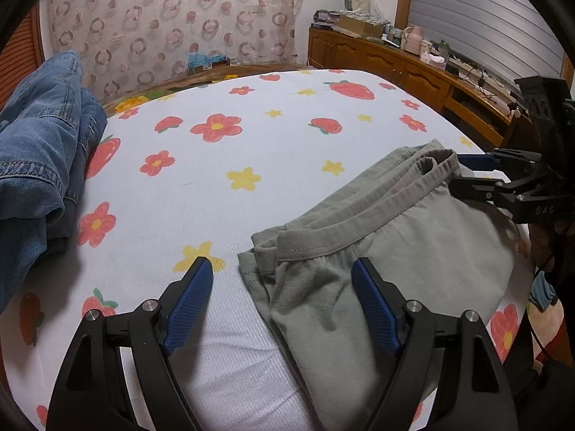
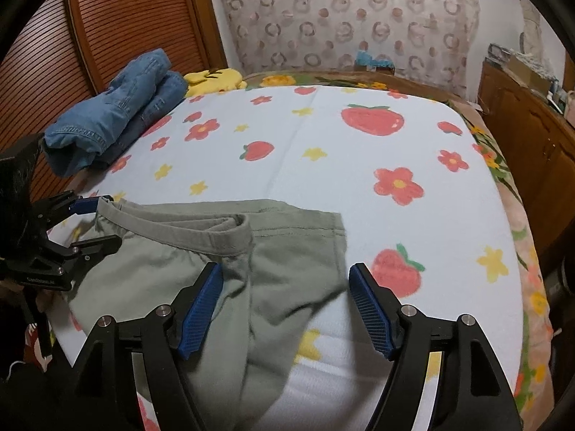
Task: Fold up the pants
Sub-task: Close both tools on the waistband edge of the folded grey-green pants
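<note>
Pants (image 1: 395, 248): grey-green pair, folded, lying flat on the bed near its front edge, with the waistband (image 1: 345, 230) turned toward the far side and layers stacked under it.
Bed (image 1: 287, 151): covered by a white sheet printed with red flowers, strawberries and yellow stars.
Left gripper (image 1: 280, 273): fingers (image 1: 190, 298) spread wide with nothing clamped; one blue finger hovers over bare sheet, the other over the left end of the pants. No earlier view to compare.
Right gripper (image 2: 285, 280): fingers (image 2: 201, 309) spread wide, gripping nothing; one finger sits above the grey-green cloth, the other above the sheet just past the pants' right edge. In the left wrist view it shows at the far right, beside the waistband.
Jeans (image 2: 118, 107): blue denim heap on the far left of the bed, well apart from the pants.
Yellow cloth (image 2: 215, 79): just behind the jeans.
Curtain (image 1: 172, 18): sheer, with ring pattern, behind the bed.
Cabinet (image 1: 388, 64): wooden, to the right, cluttered on top.
</note>
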A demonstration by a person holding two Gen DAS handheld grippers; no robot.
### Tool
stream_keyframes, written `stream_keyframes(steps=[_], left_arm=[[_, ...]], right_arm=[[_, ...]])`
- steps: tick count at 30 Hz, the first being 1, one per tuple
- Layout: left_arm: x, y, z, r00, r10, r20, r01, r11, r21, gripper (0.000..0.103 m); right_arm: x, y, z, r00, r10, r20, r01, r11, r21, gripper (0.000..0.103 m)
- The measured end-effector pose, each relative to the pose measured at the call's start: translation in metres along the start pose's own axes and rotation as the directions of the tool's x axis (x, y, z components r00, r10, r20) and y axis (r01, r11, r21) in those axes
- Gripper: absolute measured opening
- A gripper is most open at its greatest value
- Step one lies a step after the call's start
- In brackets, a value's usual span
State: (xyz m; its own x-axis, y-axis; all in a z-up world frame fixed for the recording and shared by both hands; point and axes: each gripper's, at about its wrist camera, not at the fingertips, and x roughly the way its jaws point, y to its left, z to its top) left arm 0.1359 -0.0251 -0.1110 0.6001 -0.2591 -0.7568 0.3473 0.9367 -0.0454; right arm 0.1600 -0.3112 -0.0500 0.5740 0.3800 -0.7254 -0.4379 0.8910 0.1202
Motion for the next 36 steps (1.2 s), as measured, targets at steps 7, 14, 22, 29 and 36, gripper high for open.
stream_keyframes(steps=[7, 14, 22, 29, 36], left_arm=[[-0.006, 0.009, -0.003, 1.000, -0.014, 0.004, 0.014, 0.999, -0.051, 0.080], [-0.012, 0.022, -0.003, 0.997, -0.074, 0.020, 0.076, 0.991, -0.110, 0.059], [-0.002, 0.016, 0.006, 0.994, -0.112, 0.009, 0.112, 0.988, -0.108, 0.040], [-0.002, 0.013, 0.009, 0.992, -0.125, -0.005, 0.124, 0.987, -0.099, 0.023], [-0.019, 0.004, 0.009, 0.989, -0.141, 0.035, 0.143, 0.986, -0.080, 0.020]], right_arm=[[0.008, 0.003, 0.006, 1.000, 0.022, -0.007, -0.022, 1.000, -0.006, 0.075], [0.011, 0.006, 0.003, 0.999, 0.034, 0.011, -0.034, 0.999, -0.021, 0.064], [0.011, 0.013, 0.000, 0.999, 0.033, 0.024, -0.032, 0.999, -0.042, 0.048], [0.012, 0.016, -0.002, 0.998, 0.047, 0.031, -0.046, 0.998, -0.044, 0.038], [0.013, 0.014, -0.001, 0.997, 0.070, 0.031, -0.069, 0.997, -0.026, 0.030]])
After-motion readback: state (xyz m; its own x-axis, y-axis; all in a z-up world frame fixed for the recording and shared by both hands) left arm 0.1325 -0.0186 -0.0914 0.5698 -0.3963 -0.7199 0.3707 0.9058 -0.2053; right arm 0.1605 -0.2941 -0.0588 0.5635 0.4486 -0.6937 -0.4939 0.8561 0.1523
